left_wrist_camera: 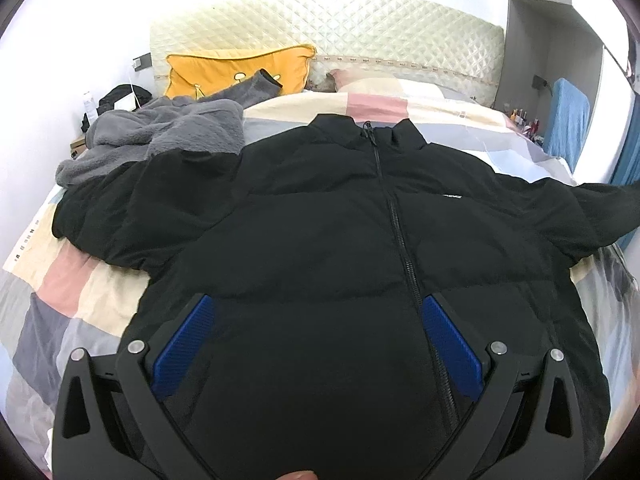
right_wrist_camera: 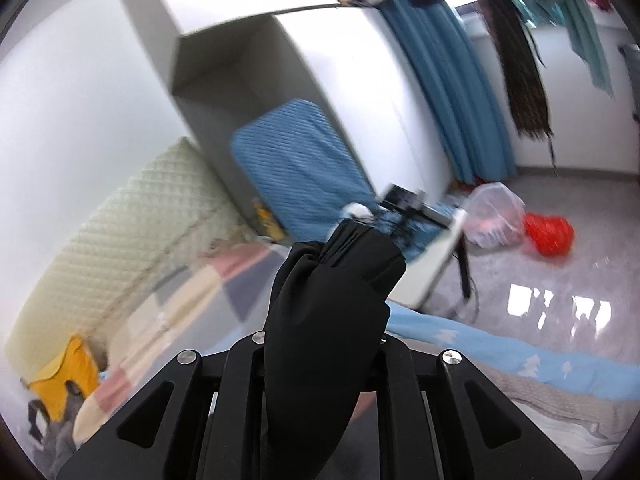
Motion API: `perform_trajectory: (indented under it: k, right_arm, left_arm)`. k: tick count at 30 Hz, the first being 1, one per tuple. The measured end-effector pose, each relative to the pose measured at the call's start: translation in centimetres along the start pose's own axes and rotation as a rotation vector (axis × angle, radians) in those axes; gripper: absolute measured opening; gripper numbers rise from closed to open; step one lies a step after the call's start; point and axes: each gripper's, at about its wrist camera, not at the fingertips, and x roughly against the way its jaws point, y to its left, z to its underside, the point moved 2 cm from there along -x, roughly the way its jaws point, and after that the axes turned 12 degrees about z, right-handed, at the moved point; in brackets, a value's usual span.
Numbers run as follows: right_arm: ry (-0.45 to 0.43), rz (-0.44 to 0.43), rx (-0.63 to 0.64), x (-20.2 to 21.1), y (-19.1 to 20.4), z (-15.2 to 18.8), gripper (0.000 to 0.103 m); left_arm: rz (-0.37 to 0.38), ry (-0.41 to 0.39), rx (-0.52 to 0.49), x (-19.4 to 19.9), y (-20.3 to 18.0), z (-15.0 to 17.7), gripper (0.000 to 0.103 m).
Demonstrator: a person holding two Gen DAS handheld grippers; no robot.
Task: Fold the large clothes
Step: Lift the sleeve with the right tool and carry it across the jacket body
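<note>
Right tool (right_wrist_camera: 320, 344) clamps the black jacket's (left_wrist_camera: 360, 240) sleeve (right_wrist_camera: 332, 300); left tool (left_wrist_camera: 316, 320) gapes above it. Sleeve fold underway; next, carry it left across the chest.

The right gripper (right_wrist_camera: 320, 344) is clamped on a bunched black sleeve (right_wrist_camera: 332, 300), whose cuff end sticks up past the fingers toward the room. The picture is blurred. Behind the sleeve stands a blue chair back (right_wrist_camera: 300, 168) under a white cabinet (right_wrist_camera: 248, 40), with a blue curtain (right_wrist_camera: 452, 92) to its right. A red bag (right_wrist_camera: 548, 232) and a clear plastic bag (right_wrist_camera: 494, 216) lie on the glossy floor (right_wrist_camera: 560, 288). At left runs the quilted headboard (right_wrist_camera: 120, 220), with a yellow pillow (right_wrist_camera: 64, 376) low down, and a light blue blanket (right_wrist_camera: 500, 356) at right
</note>
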Motion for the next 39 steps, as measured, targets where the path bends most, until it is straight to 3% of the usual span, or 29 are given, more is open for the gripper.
perform_trajectory:
  k: [6,10,15,19,21,24,31,39]
  right_arm:
    - [-0.12,-0.11,0.139,8.3,7.7,-2.0,0.011]
    - [-0.157,-0.196,0.158,13.0,12.3,-1.6,0.012]
    - [-0.233,-0.269,0.288,19.0,19.9,0.1,0.012]
    - [-0.271,-0.354,0.38,23.4,26.5,2.7,0.016]
    - [-0.268,-0.405,0.412,25.3,29.5,4.5,0.017]
    - [-0.259,-0.485,0.485,27.9,34.1,8.1,0.017]
    - [-0.177,-0.637,0.688,30.8,42.8,19.0,0.017]
    - [-0.023,-0.729,0.925,31.7,49.8,35.0,0.017]
  left_arm:
    - [0.022,-0.006,-0.002,1.5,0.8,0.6,0.103]
    - [0.043,-0.027,-0.021,2.7,0.9,1.1,0.103]
    - [0.105,-0.031,-0.032,3.4,1.3,0.7,0.103]
    - [0.075,-0.052,-0.095,4.2,1.8,0.2,0.103]
    - [0.108,-0.039,-0.079,4.2,2.5,0.1,0.103]
    - [0.154,-0.031,-0.026,4.4,4.1,-0.1,0.103]
    - [0.123,-0.035,0.029,5.2,7.4,0.6,0.103]
    - [0.128,-0.04,0.156,5.3,11.4,1.3,0.103]
